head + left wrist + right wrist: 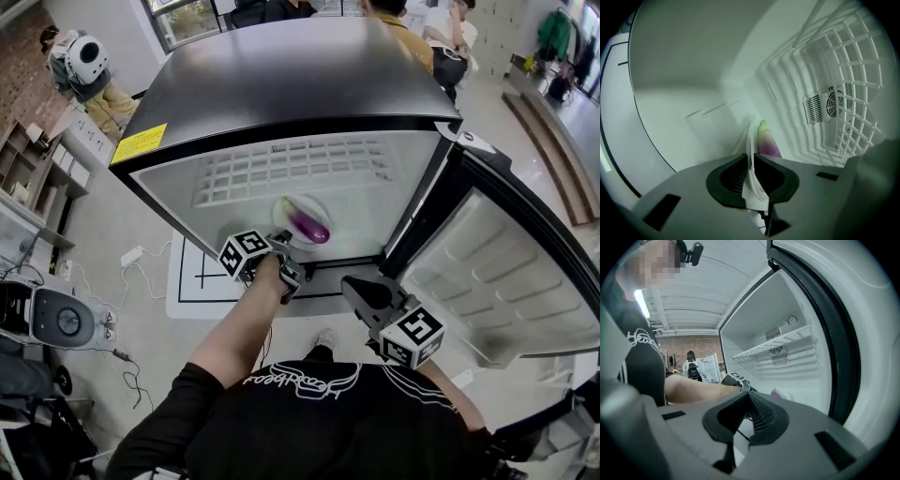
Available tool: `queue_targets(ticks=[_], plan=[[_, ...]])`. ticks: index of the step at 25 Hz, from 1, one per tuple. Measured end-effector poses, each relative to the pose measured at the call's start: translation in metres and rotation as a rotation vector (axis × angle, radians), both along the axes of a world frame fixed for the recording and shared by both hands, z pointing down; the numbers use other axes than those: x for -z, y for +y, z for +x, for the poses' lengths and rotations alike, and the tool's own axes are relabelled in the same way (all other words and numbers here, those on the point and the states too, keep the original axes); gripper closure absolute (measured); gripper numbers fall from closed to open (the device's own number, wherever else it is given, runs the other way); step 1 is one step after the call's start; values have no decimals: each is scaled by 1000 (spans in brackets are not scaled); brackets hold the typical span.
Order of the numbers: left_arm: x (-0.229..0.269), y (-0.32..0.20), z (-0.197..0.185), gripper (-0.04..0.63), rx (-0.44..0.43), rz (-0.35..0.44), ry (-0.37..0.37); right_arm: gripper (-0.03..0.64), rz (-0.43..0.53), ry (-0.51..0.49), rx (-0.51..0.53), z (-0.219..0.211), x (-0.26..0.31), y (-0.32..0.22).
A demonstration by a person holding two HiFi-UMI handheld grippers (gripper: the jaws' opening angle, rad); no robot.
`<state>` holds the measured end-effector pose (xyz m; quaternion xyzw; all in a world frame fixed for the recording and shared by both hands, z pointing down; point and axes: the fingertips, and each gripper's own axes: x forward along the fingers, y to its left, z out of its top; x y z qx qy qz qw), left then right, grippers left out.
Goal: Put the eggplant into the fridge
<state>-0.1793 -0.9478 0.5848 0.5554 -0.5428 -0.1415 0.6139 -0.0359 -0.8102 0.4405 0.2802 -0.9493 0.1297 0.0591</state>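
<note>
The purple eggplant [309, 226] with a green tip [766, 139] lies on a white plate [285, 208] inside the open fridge [281, 84], below the wire shelf [291, 169]. My left gripper [284, 246] reaches into the fridge and is shut on the plate's near rim [751, 140]; the thin white edge stands pinched between its jaws, with the eggplant just beyond. My right gripper [353, 286] hangs outside the fridge's front, near the door [506, 272]. Its jaws [749, 397] are shut with nothing in them. In the right gripper view the left gripper [733, 378] and a bit of the eggplant [777, 392] show.
The fridge door stands wide open at the right, its black gasket [839, 333] close to my right gripper. A fan vent [829, 103] sits on the fridge's back wall. People stand behind the fridge [412, 28]. Cables and a grey machine [56, 319] lie on the floor at left.
</note>
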Motion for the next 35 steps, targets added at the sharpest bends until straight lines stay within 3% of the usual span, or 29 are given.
queue_targets(ticks=[9, 15, 21, 27, 30, 32, 35], plan=[[9, -4, -3, 488, -9, 27, -24, 611, 1, 2, -1, 0, 1, 1], [17, 4, -9, 477, -45, 80, -103, 611, 2, 4, -4, 1, 1, 6], [36, 36, -8, 479, -141, 167, -239, 611, -6, -7, -15, 2, 6, 12], [78, 85, 20, 480, -357, 408, -377, 611, 10, -14, -16, 11, 5, 31], [102, 113, 33, 485, -451, 526, -412, 611, 17, -22, -16, 14, 6, 41], [118, 133, 42, 545, -519, 608, -431, 611, 17, -26, -18, 16, 7, 50], [141, 170, 57, 575, -627, 732, -484, 611, 16, -26, -23, 20, 8, 66]])
